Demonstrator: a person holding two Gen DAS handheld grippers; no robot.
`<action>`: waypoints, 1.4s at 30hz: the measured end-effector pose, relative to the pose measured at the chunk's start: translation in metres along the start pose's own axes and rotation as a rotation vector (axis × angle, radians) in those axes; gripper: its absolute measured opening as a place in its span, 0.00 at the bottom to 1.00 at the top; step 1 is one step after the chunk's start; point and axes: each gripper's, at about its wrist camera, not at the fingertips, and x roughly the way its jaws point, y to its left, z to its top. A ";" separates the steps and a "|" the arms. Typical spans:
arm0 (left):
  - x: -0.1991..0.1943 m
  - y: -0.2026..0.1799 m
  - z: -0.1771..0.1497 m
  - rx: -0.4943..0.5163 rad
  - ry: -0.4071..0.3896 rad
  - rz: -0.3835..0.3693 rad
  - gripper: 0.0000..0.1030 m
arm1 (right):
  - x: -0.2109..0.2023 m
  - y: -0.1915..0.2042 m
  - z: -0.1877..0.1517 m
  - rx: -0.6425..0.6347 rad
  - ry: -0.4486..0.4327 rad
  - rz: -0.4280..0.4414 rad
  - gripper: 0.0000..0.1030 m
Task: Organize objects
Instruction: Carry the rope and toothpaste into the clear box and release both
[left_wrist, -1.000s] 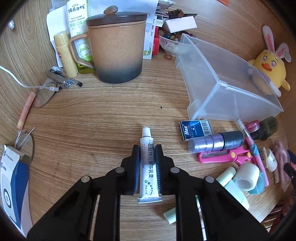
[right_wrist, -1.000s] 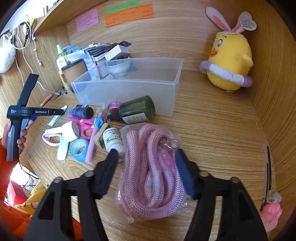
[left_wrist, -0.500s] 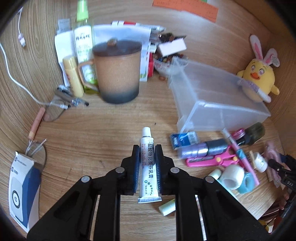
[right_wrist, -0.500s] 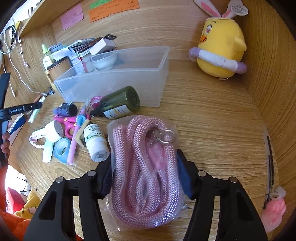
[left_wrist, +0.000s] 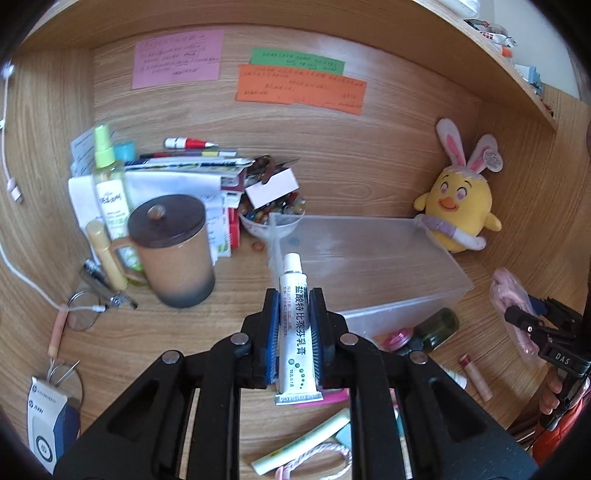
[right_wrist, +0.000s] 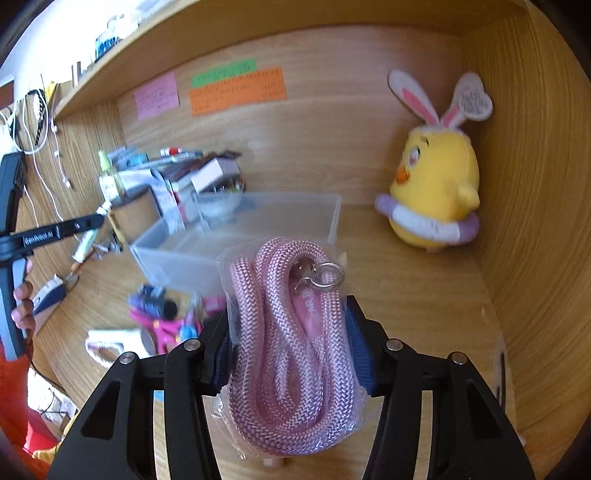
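Note:
My left gripper (left_wrist: 294, 306) is shut on a white ointment tube (left_wrist: 295, 325) and holds it in the air, its cap pointing at the near left corner of the clear plastic bin (left_wrist: 369, 273). My right gripper (right_wrist: 288, 317) is shut on a bagged coil of pink rope (right_wrist: 291, 347) with a metal clasp, lifted above the desk in front of the bin (right_wrist: 236, 236). The rope and right gripper also show at the right edge of the left wrist view (left_wrist: 517, 310). The left gripper shows at the left of the right wrist view (right_wrist: 88, 236).
A brown lidded mug (left_wrist: 173, 251), spray bottle (left_wrist: 109, 192), papers and a bowl of beads (left_wrist: 269, 218) stand left of the bin. A yellow plush chick (left_wrist: 458, 210) sits behind its right end. A dark bottle (left_wrist: 436, 328), scissors (right_wrist: 162, 325) and small items lie in front.
Both grippers have lifted off the desk with their loads. The right jaws closed on the rope bag. The tube now points at the bin's corner.

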 end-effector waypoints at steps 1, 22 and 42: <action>0.002 -0.002 0.002 0.002 -0.001 -0.006 0.15 | 0.001 0.003 0.009 -0.010 -0.019 0.002 0.48; 0.092 -0.022 0.028 0.033 0.184 -0.076 0.15 | 0.112 0.016 0.073 -0.029 0.133 0.055 0.48; 0.124 -0.037 0.026 0.122 0.243 -0.032 0.15 | 0.156 0.045 0.070 -0.144 0.252 0.039 0.51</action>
